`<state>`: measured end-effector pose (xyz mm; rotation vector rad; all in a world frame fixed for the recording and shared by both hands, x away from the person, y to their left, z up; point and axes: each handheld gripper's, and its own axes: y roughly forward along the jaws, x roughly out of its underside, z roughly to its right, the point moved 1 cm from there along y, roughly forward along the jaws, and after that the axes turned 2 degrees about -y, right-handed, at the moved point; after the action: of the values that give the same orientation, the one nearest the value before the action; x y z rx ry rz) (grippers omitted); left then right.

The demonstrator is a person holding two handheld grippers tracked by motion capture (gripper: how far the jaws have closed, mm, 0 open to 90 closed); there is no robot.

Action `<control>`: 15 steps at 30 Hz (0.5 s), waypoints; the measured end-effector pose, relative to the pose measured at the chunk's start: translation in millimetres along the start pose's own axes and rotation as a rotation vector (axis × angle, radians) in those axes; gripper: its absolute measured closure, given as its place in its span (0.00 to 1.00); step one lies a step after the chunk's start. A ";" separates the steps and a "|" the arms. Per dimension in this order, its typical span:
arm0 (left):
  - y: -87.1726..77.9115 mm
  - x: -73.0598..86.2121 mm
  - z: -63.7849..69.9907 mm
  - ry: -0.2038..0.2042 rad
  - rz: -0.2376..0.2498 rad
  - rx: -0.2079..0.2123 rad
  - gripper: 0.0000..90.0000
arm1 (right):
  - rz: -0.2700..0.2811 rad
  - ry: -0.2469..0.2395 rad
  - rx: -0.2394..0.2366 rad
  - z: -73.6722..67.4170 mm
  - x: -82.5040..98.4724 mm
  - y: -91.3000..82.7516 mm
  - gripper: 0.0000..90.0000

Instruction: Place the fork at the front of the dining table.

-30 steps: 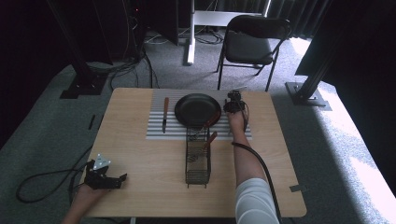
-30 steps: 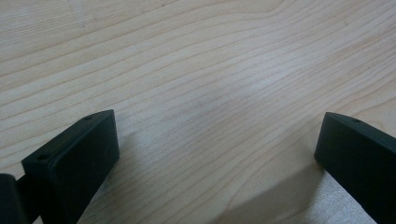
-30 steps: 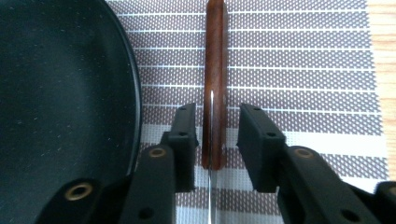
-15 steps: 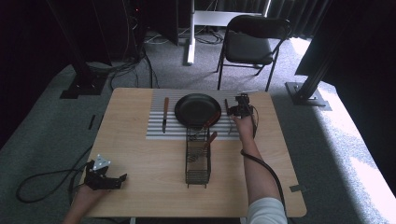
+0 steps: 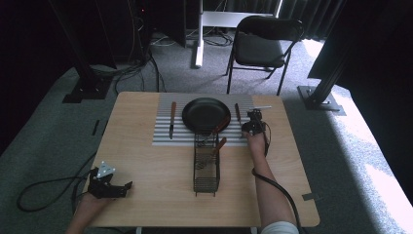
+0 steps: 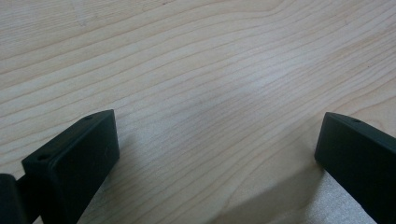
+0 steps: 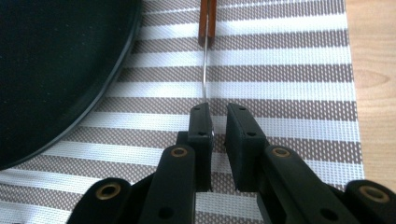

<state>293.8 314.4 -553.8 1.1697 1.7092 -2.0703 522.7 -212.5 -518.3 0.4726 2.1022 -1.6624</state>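
From the high view, one knife [image 5: 172, 119] lies left of the plate [image 5: 204, 114] and a second knife [image 5: 237, 112] lies right of it, both on the mat [image 5: 163, 139]. Two utensils [image 5: 220, 144] wait in the basket [image 5: 206, 163], so the setting looks about half done.

In the left gripper view, the left gripper [image 6: 217, 154] gapes wide over the bare table [image 6: 210, 70].

In the right gripper view, the right gripper [image 7: 218, 112] has just been closing. It is clenched at the second knife's blade tip, with nothing clearly pinched.
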 end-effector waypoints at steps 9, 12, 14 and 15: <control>0.0 0.0 0.0 0.000 0.000 0.000 0.00 | 0.010 0.055 -0.039 16.1 4.9 -4.5 0.64; 0.0 0.0 0.0 0.000 0.000 0.000 0.00 | 0.001 0.039 -0.052 16.4 9.2 -7.6 0.54; 0.0 0.0 0.0 0.000 0.000 0.000 0.00 | 0.005 0.038 -0.062 16.6 11.2 -9.9 0.51; 0.0 0.0 0.0 0.000 0.000 0.000 0.00 | 0.004 0.017 -0.092 17.2 17.1 -13.5 0.39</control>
<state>293.9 314.4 -553.8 1.1697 1.7096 -2.0703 503.2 -232.2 -519.3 0.4635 2.1777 -1.5563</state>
